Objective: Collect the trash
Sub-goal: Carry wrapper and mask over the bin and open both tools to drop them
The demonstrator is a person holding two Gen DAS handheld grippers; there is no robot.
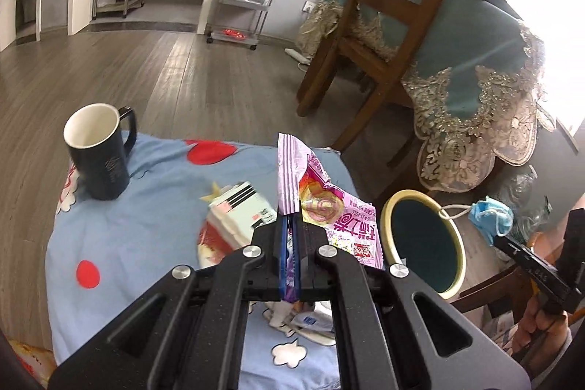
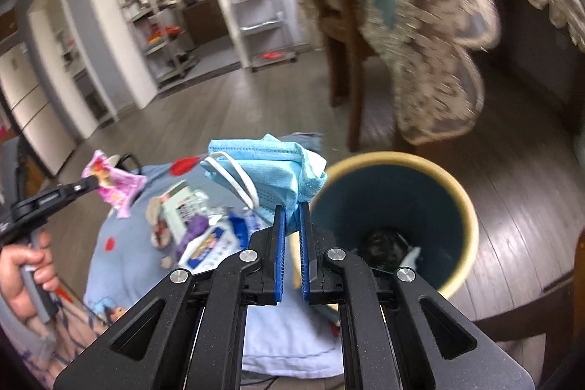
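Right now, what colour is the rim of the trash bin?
Pale yellow, around a dark teal inside: the trash bin shows best in the right wrist view.

Mug (image 1: 98, 152) on cloth (image 1: 146, 225), left of box (image 1: 241, 214); bin (image 1: 424, 240) right.

Motion-blurred lace tablecloth (image 2: 431, 53); dark contents of the bin (image 2: 387, 243) unclear

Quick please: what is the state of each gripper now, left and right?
Left gripper: closed on the pink snack wrapper.
Right gripper: closed on the blue face mask.
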